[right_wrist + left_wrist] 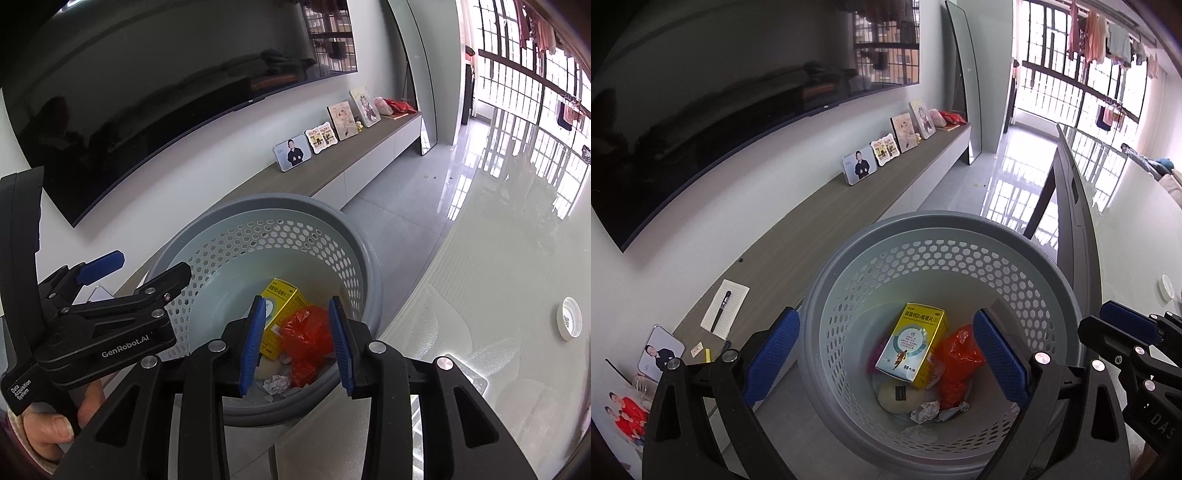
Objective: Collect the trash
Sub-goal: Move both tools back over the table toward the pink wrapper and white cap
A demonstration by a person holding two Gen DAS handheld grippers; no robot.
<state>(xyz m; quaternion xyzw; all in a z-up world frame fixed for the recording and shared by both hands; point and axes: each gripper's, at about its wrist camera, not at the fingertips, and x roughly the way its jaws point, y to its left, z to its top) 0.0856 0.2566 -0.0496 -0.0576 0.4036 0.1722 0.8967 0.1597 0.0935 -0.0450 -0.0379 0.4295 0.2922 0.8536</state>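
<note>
Hovering over the grey basket (960, 236) that held the yellow box (916, 345) and red wrapper (956, 362), both the left gripper (886, 360) and right gripper (297, 341) had empty, parted fingers, so the next move likely called for fetching the white cap (569, 318) from the bench (480, 295).

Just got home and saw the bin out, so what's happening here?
A person holds both grippers over the grey bin beside the table. The left gripper and right gripper are open and hold nothing. In the bin lie a yellow box, a red bag and crumpled paper. A white cap sits on the table.
</note>
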